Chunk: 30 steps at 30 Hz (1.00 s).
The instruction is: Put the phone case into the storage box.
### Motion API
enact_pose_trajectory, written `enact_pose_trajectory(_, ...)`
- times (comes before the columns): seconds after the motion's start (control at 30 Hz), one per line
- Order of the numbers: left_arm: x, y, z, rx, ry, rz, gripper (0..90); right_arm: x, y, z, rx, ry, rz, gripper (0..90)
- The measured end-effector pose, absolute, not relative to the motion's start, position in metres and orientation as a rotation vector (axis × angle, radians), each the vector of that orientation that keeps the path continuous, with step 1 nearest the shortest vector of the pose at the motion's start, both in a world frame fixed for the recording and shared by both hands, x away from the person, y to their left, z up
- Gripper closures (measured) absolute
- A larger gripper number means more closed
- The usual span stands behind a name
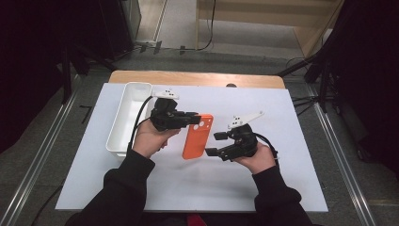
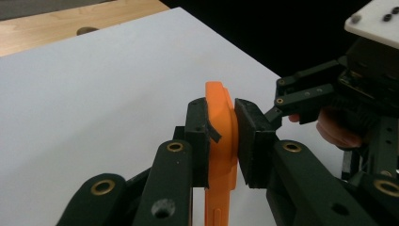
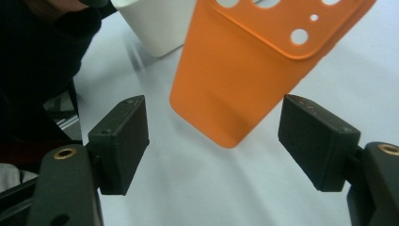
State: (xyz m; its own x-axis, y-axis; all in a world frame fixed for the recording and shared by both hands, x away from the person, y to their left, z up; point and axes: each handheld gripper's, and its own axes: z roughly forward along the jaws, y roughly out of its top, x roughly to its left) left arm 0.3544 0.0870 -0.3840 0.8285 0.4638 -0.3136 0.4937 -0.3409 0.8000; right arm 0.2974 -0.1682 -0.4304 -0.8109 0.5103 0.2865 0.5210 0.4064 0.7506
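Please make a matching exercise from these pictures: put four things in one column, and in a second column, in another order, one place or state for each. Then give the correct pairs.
Things:
1. orange phone case
2. white tray
3. left gripper
4. right gripper

Places or states:
A. jaws wide apart, nothing pressed between them
B. at the left side of the white mat, beside the person's left hand
C. pinched by its edge between two black jaws
D. jaws shut on a thin orange edge

Pairs: 1-C, 2-B, 3-D, 4-A
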Motion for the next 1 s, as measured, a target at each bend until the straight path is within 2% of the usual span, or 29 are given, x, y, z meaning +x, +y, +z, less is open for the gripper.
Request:
enact_pose_trajectory(0.5,0.346,0.095,-0.379,2.016,0.62,-0.081,76.3,0.299,-0.188,-0.418,-0.921,-2.649,-1.41,23.8)
enact_pose_trajectory(1.0,0.338,0.101,-0.379,2.059,0.513,-0.169,76.2,0.303,-0.185,-0.414,-0.786,-2.655,-1.394,24.0)
